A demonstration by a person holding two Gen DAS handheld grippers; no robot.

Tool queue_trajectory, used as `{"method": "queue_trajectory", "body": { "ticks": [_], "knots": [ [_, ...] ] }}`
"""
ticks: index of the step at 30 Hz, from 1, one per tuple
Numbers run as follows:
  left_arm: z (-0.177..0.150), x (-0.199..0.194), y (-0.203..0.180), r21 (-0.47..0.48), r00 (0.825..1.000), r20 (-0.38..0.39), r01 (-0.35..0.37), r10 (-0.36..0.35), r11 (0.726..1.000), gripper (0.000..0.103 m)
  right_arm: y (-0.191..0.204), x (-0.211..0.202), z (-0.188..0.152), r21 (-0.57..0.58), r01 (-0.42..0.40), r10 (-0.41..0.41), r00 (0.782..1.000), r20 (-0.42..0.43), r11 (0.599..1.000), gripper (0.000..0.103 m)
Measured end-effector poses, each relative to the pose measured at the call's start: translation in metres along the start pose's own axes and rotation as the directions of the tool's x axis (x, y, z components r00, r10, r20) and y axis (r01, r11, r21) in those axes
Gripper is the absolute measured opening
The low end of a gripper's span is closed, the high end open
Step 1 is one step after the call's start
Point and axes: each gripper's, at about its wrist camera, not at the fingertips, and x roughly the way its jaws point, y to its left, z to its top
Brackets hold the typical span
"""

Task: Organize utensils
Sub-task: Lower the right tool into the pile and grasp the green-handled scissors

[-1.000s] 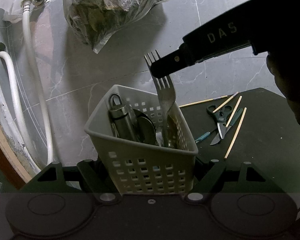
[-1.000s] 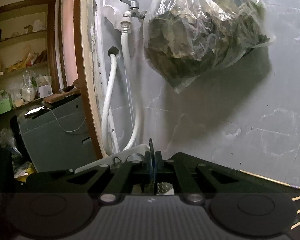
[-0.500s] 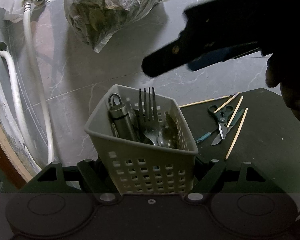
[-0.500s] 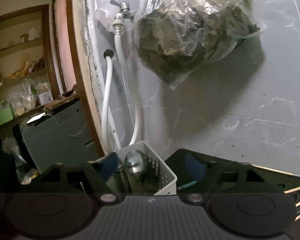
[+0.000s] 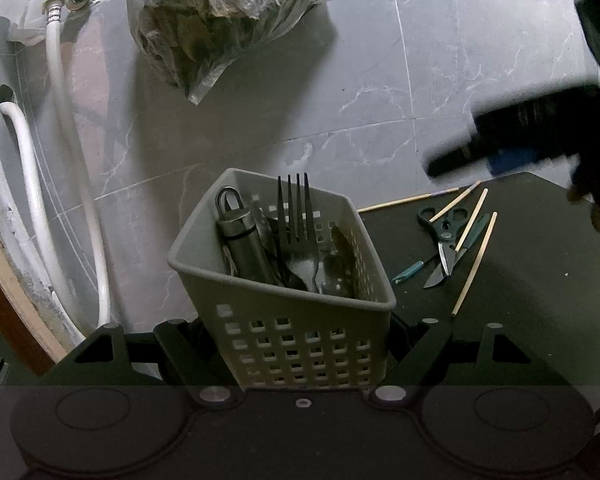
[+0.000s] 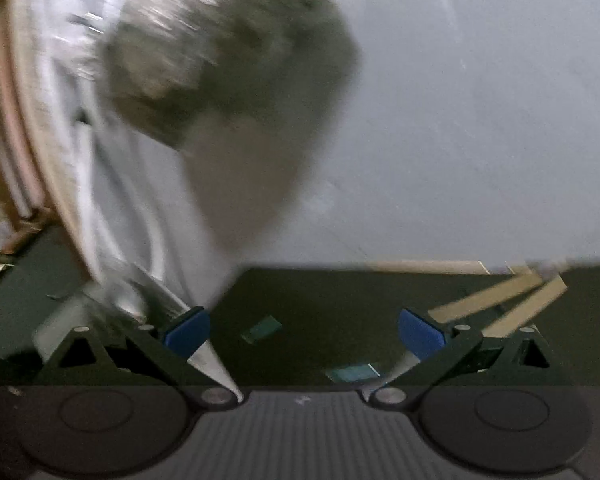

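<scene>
My left gripper (image 5: 300, 330) is shut on a grey perforated basket (image 5: 204, 220), one finger on each side wall. In the basket stand a fork (image 5: 296, 216) with tines up, a metal cylinder with a loop (image 5: 240, 236) and a spoon (image 5: 340, 256). On the black table (image 5: 520, 320) lie scissors (image 5: 444, 236), several wooden sticks (image 5: 474, 256) and a teal-handled tool (image 5: 408, 272). My right gripper (image 6: 304, 332) is over that table, its jaws opening wide with nothing between the blue pads (image 6: 188, 330). The left wrist view shows it as a dark blur (image 5: 500, 148) at the upper right.
Against the grey tiled wall hangs a plastic bag (image 5: 228, 12) of dark leaves. A tap and white hoses (image 5: 60, 140) run down at the left beside a wooden frame. The right wrist view is motion-blurred; the wooden sticks (image 6: 496, 300) show at its right.
The right gripper let the fork drop into the basket, opened wide and swung away to the right over the table. The left gripper and the basket stayed still.
</scene>
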Motion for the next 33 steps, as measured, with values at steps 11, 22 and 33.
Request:
{"method": "queue_trajectory", "body": {
  "ticks": [11, 22, 33],
  "knots": [
    [0.001, -0.001, -0.001, -0.003, 1.000, -0.009, -0.010, 0.010, 1.000, 0.081, -0.069, 0.038, -0.043, 0.218, 0.225, -0.146, 0.934, -0.327, 0.950, 0.103],
    [0.001, -0.001, -0.004, -0.013, 0.999, -0.015, -0.030, 0.030, 0.999, 0.081, -0.103, 0.103, 0.009, 0.084, 0.252, -0.233, 0.954, -0.187, 0.964, 0.103],
    [0.001, -0.002, -0.007, -0.016, 0.999, -0.023, -0.049, 0.048, 0.999, 0.081, -0.108, 0.156, 0.011, -0.054, 0.288, -0.293, 0.942, -0.160, 0.956, 0.093]
  ]
}}
